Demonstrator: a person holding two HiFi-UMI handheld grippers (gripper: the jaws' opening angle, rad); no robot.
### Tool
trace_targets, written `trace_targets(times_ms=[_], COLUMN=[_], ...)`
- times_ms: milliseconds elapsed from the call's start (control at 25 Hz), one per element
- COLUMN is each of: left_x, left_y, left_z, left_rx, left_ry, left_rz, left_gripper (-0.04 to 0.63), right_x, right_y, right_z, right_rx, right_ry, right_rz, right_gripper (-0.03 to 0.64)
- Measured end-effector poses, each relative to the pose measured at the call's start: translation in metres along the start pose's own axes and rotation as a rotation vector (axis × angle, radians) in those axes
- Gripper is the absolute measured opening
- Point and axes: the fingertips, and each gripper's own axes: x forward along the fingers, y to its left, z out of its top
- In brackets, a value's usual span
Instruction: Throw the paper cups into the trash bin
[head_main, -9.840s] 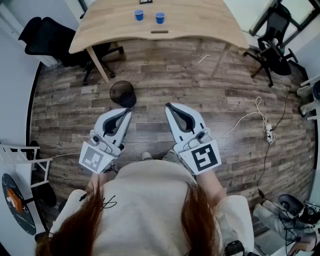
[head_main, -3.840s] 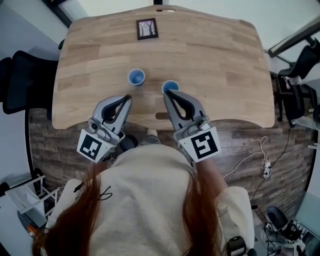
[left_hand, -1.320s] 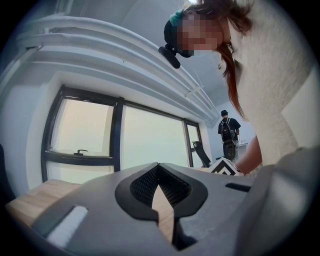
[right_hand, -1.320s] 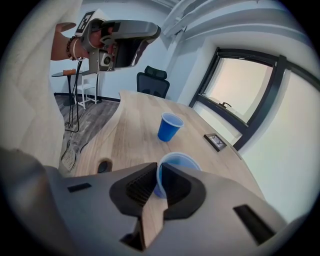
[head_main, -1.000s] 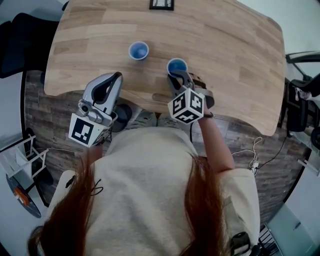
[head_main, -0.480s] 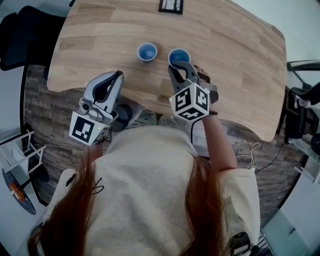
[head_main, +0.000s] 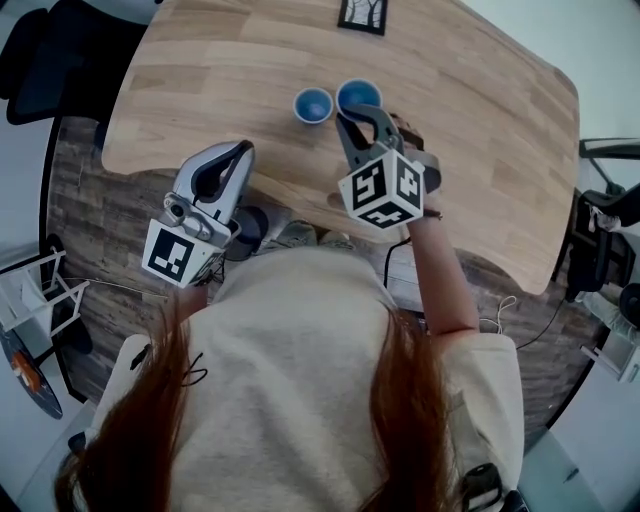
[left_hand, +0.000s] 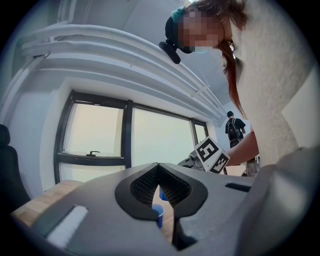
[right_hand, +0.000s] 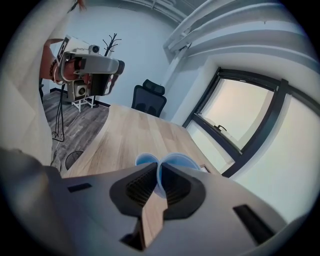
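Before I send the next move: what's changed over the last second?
The right gripper, clamped on the rim of the right cup, has moved it away from the person and leftward, close beside the left cup. The left cup and the shut, empty left gripper stayed put.

The left cup (head_main: 313, 104) and right cup (head_main: 357, 95) are bright blue, paler blue inside. The table (head_main: 200, 80) is light wood with plank seams. The floor (head_main: 110, 230) is dark brown plank. The left gripper (head_main: 243, 149) and right gripper (head_main: 346, 118) are pale grey with black ribbed pads (right_hand: 142, 187). Their cubes (head_main: 380, 188) carry black-and-white square markers. The sweater (head_main: 290, 370) is cream, the hair (head_main: 140, 430) reddish brown, the frame (head_main: 362, 15) black.
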Motion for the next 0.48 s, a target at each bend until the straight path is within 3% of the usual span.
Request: trace_targets(times_ms=[480], left_x=[-0.015], left_y=[0.018], left_z=[-0.005], left_rx=[-0.019], left_ry=[0.022], left_rz=[0.043], left_gripper=[0.003], right_x=[0.025], right_y=[0.009], right_z=[0.034], right_rx=[-0.028], right_ry=[-0.049], right_rz=[0.054], right_gripper=[0.034])
